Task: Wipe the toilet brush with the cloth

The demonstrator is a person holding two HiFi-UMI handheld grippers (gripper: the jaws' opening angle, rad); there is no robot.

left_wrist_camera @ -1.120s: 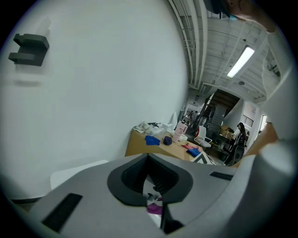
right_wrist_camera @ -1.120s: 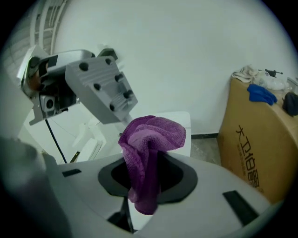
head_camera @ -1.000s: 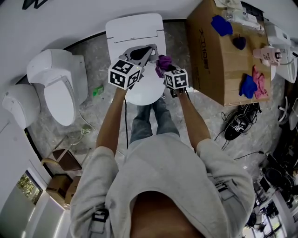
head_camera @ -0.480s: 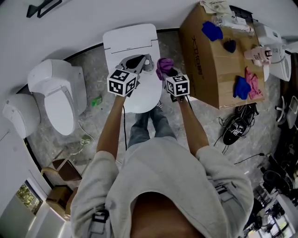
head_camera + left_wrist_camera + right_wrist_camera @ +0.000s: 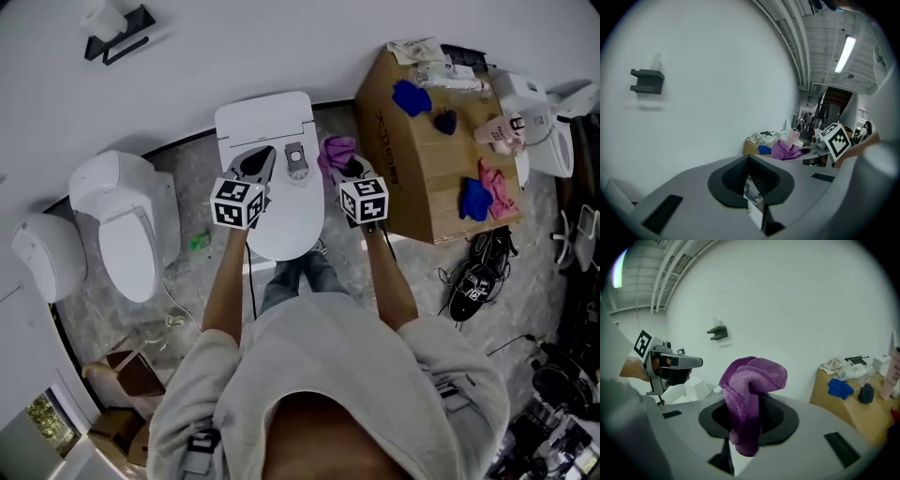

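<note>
Left gripper (image 5: 750, 174) outstretched, right gripper (image 5: 752, 411) holding cloth (image 5: 752, 376)

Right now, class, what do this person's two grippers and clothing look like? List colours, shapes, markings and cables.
The left gripper and right gripper have grey moulded bodies with dark ribbed pads at the jaws. Each carries a cube of black-and-white square markers. A thin dark cable runs along the left forearm. The person wears a light grey top, forearms uncovered.
</note>
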